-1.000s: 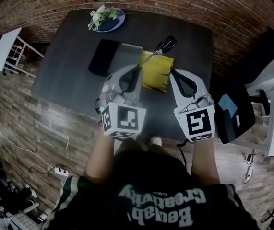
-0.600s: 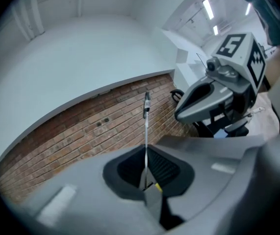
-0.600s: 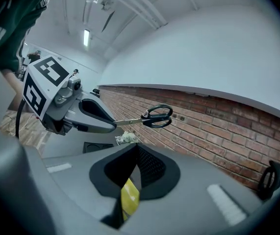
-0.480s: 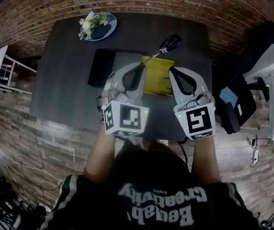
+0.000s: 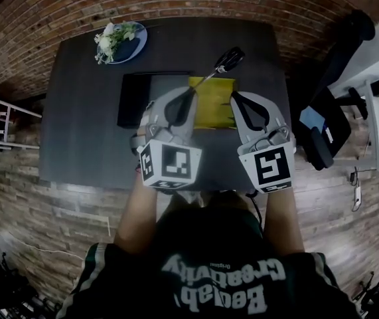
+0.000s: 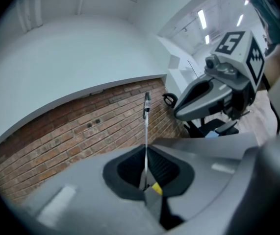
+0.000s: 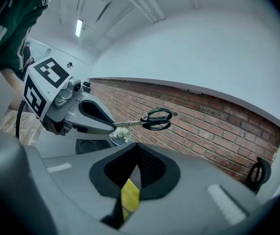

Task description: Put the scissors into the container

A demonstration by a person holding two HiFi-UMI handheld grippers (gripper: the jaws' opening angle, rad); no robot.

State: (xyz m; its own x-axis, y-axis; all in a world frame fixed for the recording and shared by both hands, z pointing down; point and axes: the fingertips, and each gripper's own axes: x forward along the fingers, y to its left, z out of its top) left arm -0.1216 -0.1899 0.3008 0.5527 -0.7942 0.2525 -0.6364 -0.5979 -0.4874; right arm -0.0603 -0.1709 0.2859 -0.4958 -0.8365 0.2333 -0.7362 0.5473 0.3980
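Note:
Black-handled scissors (image 5: 222, 65) stick up and away from my left gripper (image 5: 188, 96), which is shut on their blade; the handles point to the far right. Below them a yellow container (image 5: 214, 105) lies on the dark table (image 5: 83, 125). My right gripper (image 5: 237, 100) hovers at the container's right edge, shut with nothing in it. In the left gripper view the thin blade (image 6: 145, 131) rises straight out of the closed jaws. From the right gripper view the scissors (image 7: 154, 119) show side on, and the yellow container (image 7: 129, 197) peeks under the jaws.
A black tray (image 5: 133, 100) lies left of the container. A blue plate with flowers (image 5: 119, 40) stands at the table's far left corner. A brick wall runs behind the table. An office chair (image 5: 322, 135) stands to the right.
The head camera has shifted, so the table sits more squarely in view. Both grippers hold nearly the same place above the yellow container, scissors still gripped by the left.

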